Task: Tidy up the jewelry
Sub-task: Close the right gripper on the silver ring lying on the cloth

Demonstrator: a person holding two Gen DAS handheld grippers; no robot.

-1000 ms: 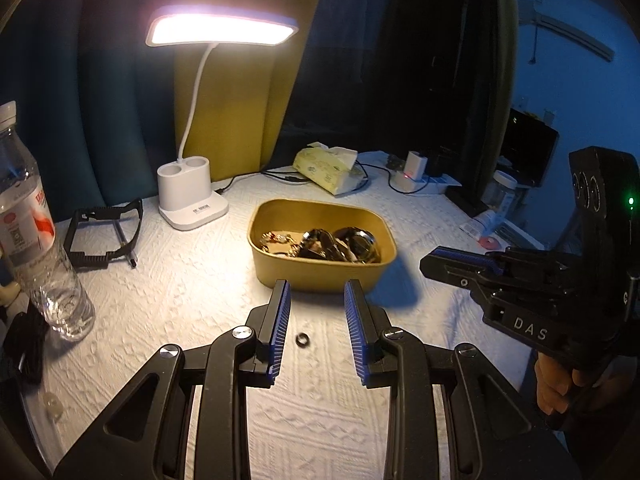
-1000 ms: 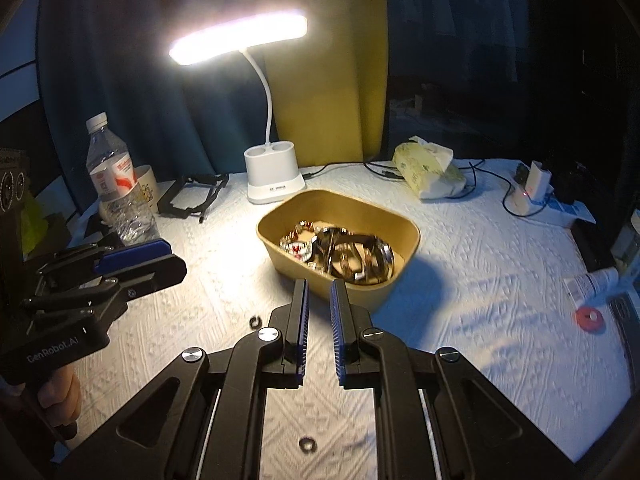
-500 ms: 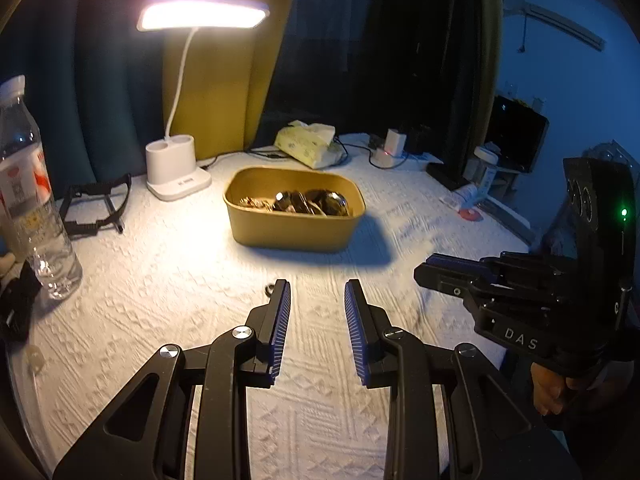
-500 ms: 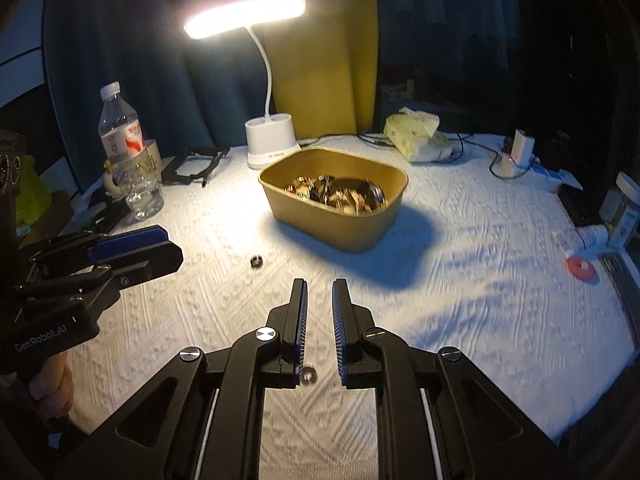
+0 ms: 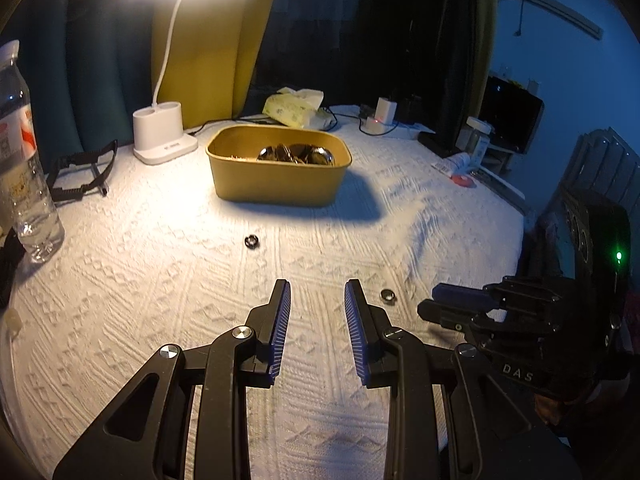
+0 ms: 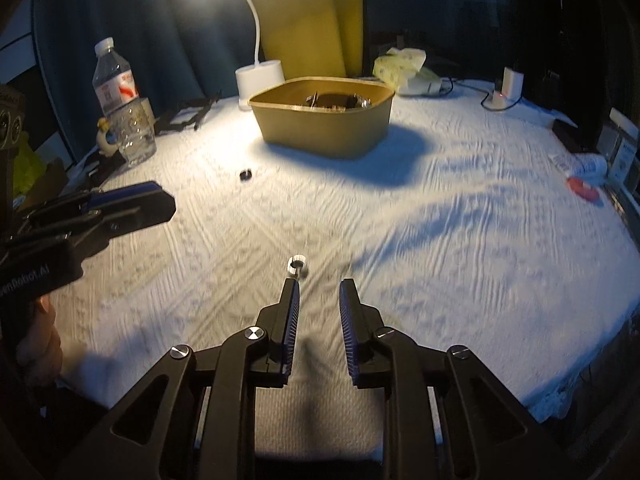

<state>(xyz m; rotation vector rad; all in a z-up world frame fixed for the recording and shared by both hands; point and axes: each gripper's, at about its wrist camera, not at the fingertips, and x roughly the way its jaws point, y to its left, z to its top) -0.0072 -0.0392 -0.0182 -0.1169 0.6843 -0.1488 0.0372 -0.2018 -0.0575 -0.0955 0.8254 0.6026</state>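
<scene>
Right claw (image 6: 316, 284): released, nothing between its fingers. A pale ring (image 6: 297, 266) lies on the white-covered counter (image 6: 460, 240) just beyond the left fingertip, slightly left of the claw's centreline; it has no long axis to align with. Left claw (image 5: 316, 284): also released and empty. A dark ring (image 5: 252, 241) lies farther off, ahead and left of it, well apart. Judgement: the right claw is nearer its ring and needs a small leftward correction. Far centre, the yellow box (image 5: 276, 184) holds jewelry already.
</scene>
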